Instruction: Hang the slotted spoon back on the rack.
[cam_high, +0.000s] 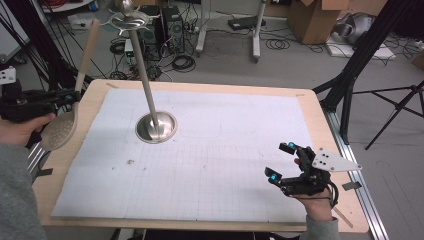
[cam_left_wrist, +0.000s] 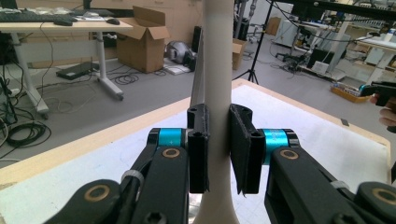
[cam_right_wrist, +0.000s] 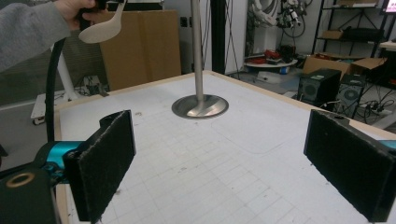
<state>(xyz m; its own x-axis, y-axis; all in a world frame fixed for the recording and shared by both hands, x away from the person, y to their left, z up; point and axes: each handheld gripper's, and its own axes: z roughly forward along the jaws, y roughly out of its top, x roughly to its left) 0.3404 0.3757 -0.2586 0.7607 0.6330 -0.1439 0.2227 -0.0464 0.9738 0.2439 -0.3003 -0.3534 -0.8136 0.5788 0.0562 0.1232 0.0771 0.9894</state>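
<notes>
A metal stand (cam_high: 156, 126) rises from the gridded mat (cam_high: 225, 165); cardboard boxes (cam_high: 315, 20) sit on the floor.

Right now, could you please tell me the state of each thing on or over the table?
Left gripper: jaws shut on the slotted spoon's handle.
Slotted spoon: held off the table, bowl lowest.
Right gripper: jaws open, empty.
Metal stand: upright, nothing hanging from it.

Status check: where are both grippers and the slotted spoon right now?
Left gripper shut on slotted spoon handle, held at the table's left edge. Right gripper open, nothing between its fingers. Metal stand upright mid-table, apart from both.
</notes>
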